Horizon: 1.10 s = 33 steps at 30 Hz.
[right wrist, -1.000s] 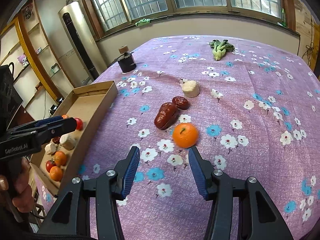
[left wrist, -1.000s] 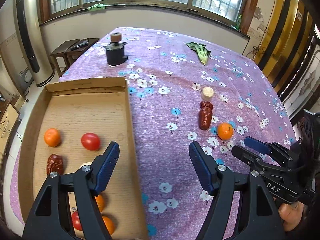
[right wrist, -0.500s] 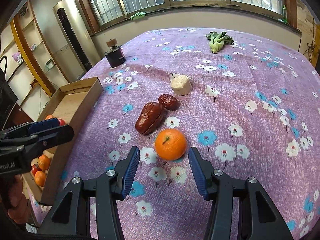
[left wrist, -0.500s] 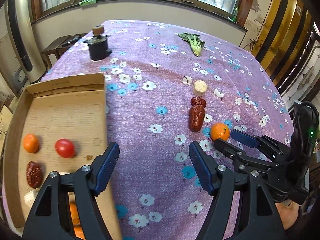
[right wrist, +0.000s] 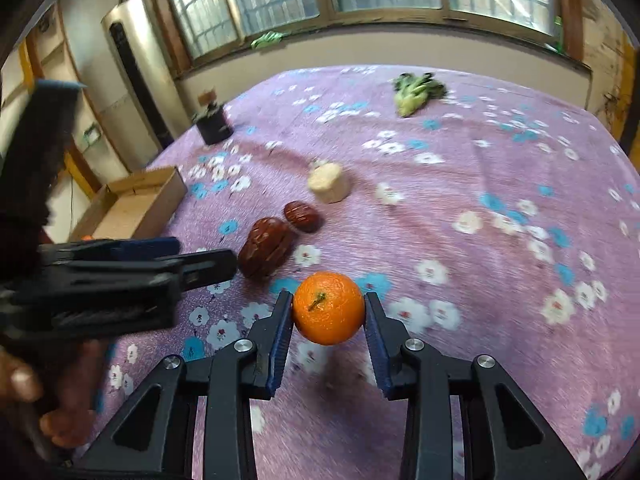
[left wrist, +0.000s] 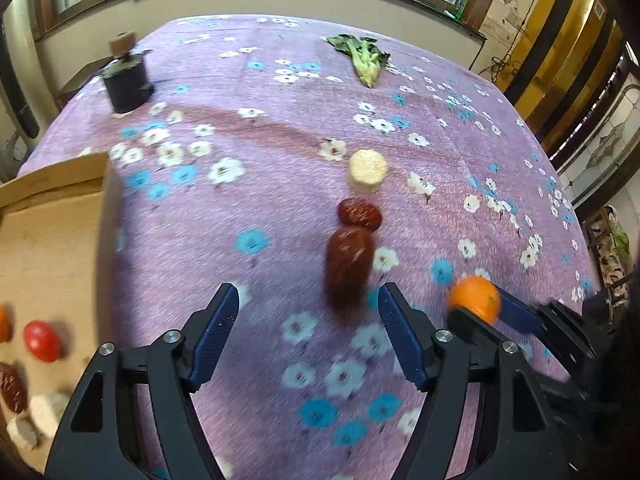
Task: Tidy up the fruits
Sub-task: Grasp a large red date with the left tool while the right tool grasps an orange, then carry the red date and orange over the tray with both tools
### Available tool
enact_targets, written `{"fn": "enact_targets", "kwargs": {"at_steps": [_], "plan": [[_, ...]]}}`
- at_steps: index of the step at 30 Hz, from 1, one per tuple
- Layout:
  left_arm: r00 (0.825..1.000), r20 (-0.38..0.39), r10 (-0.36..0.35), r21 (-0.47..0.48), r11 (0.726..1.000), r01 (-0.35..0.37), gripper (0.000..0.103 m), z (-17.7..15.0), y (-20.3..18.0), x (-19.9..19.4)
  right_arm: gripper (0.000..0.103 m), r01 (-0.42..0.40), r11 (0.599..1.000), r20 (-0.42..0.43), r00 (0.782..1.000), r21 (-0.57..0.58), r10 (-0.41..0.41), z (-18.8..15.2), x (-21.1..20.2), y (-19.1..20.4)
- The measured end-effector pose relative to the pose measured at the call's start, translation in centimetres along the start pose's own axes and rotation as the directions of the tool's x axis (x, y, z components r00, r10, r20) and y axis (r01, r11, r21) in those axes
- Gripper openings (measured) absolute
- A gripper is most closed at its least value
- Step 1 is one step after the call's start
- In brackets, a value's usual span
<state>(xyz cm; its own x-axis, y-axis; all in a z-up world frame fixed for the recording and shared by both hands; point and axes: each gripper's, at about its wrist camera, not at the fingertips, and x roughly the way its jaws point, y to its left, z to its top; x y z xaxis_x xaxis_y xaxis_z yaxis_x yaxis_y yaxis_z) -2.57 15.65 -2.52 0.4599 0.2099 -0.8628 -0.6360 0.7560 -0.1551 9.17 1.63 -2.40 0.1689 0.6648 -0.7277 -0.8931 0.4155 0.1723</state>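
Two claws over the floral purple tablecloth [right wrist: 480, 200]: right claw [right wrist: 328, 312] grips orange [right wrist: 328, 307], left claw [left wrist: 308, 324] wide.

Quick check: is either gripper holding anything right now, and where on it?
The right gripper has the orange between its pads, one on each side of its middle. The left gripper is open and holds nothing.

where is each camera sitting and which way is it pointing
Left wrist: on the left tool, facing across the table toward the windows, open fingers framing the big date; right tool at the right edge.
Right wrist: on the right tool, facing the same way, fingers against the orange; left tool and hand at left.
Shared: orange, dates, box, greens.
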Motion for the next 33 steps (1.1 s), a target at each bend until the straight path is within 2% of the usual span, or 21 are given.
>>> {"fn": "enact_targets", "kwargs": {"at_steps": [6,7,8,10,12,14,24,33], "plan": [[0.999,-0.006,0.051,0.053,0.997,-0.050,0.070,0.8,-2.0,2.9,0.036,-0.027,0.996,0.017,1.000,0.086,0.026,-0.8,-1.8,-2.3],[0.998,0.005,0.067,0.070,0.995,-0.067,0.062,0.8,-2.3,3.0,0.036,-0.025,0.996,0.019,1.000,0.090,0.024,-0.9,-1.9,-2.4],[0.996,0.014,0.086,0.085,0.993,-0.087,0.048,0.8,-2.5,3.1,0.036,-0.023,0.995,0.020,1.000,0.094,0.021,-1.0,-2.1,-2.5],[0.999,0.018,0.050,0.083,0.995,-0.051,0.028,0.8,-2.4,2.7,0.036,-0.025,0.995,0.026,0.999,0.100,0.023,-1.0,-2.3,-2.5],[0.999,0.021,0.031,0.071,0.997,-0.032,0.028,0.6,-2.0,2.1,0.036,-0.026,0.994,0.034,0.999,0.101,0.023,-1.0,-2.6,-2.4],[0.998,0.038,0.053,0.072,0.996,-0.055,0.028,0.4,-1.8,1.4,0.036,-0.031,0.995,0.042,0.999,0.098,0.027,-0.9,-3.1,-2.2],[0.993,0.088,0.075,0.033,0.996,-0.078,0.028,-2.2,0.0,-2.4,0.036,-0.058,0.996,0.073,0.996,0.062,0.053,-0.5,-4.6,0.1],[0.982,0.156,0.109,0.006,0.994,-0.111,0.028,-3.9,2.1,-6.4,0.036,-0.102,0.995,0.079,0.992,0.010,0.100,-0.2,-5.3,3.2]]}}
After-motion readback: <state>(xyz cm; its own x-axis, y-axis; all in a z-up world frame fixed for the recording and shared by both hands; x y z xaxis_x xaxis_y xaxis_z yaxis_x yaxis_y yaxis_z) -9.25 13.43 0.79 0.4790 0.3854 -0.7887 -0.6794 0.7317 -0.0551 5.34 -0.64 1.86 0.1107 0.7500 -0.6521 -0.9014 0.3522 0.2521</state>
